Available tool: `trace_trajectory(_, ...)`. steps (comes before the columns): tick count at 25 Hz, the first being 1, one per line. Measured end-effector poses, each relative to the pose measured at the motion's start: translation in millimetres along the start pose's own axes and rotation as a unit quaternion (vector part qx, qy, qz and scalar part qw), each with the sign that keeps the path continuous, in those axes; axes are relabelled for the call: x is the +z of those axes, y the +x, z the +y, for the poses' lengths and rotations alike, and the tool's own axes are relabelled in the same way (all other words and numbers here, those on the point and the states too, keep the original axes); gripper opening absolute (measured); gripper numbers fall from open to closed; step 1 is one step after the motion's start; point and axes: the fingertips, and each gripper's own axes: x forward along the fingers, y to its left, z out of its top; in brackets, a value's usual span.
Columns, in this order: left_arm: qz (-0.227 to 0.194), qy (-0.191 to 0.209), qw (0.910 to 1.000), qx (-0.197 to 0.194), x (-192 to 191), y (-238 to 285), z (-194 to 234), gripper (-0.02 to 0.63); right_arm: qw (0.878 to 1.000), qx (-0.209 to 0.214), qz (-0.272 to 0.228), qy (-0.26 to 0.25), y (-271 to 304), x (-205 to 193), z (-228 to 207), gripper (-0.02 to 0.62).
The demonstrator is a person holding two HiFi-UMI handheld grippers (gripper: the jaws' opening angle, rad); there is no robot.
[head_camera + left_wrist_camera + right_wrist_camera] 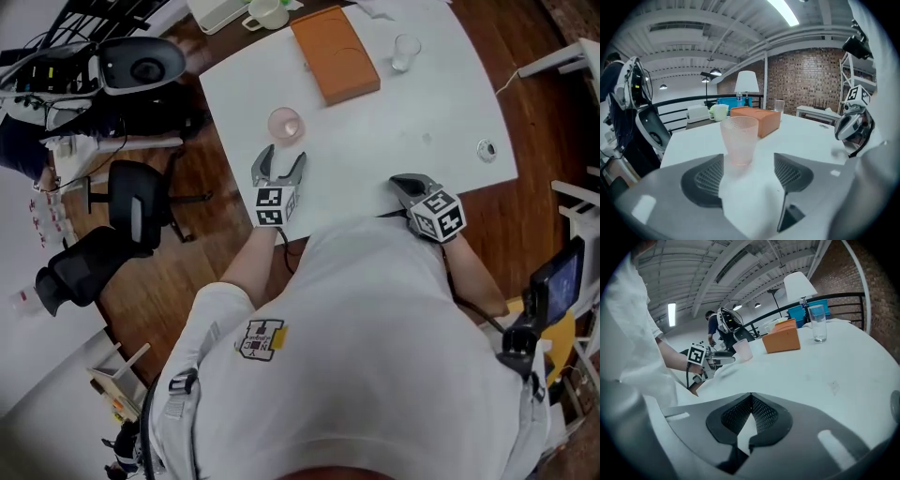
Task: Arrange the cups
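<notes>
Surface [375, 141], white and broad, carried everything, and an orange box [335, 53] lay towards its far side. Left tool [282, 155] hovered with jaws spread and touching nothing, while the pink cup [285, 123] stood upright just beyond its tips. Right tool [403, 183] sat at the near edge, jaws pressed together and empty. Clear glass [405, 52] stood right of the box, well apart from the pink cup.
</notes>
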Motion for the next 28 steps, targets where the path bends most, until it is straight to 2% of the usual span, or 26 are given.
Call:
trace_trajectory(3, -0.016, 0.011, 0.9998, -0.003, 5, 19, 3, 0.395, 1.0, -0.014, 0.005, -0.001, 0, -3, 0, 0.0)
trace_trajectory(8, -0.037, 0.014, 0.9992, -0.006, 18, 47, 11, 0.474, 0.999, -0.039, 0.008, 0.011, -6, -5, -3, 0.0)
trace_trajectory(10, -0.042, 0.013, 0.999, -0.013, 23, 56, 14, 0.486, 0.999, -0.047, 0.009, 0.017, -6, -8, -6, 0.0)
trace_trajectory(15, -0.037, 0.029, 0.9986, -0.022, 34, 70, 15, 0.483, 0.998, -0.059, 0.019, 0.025, -6, -12, -6, 0.0)
trace_trajectory(16, -0.034, 0.034, 0.9986, -0.022, 35, 70, 16, 0.453, 0.998, -0.061, 0.02, 0.026, -6, -12, -6, 0.0)
trace_trajectory(17, -0.032, 0.04, 0.9985, -0.022, 35, 71, 16, 0.382, 0.997, -0.063, 0.02, 0.027, -6, -12, -7, 0.0)
trace_trajectory(28, -0.017, 0.048, 0.998, -0.038, 35, 72, 14, 0.376, 0.996, -0.078, 0.012, 0.032, -2, -18, -9, 0.0)
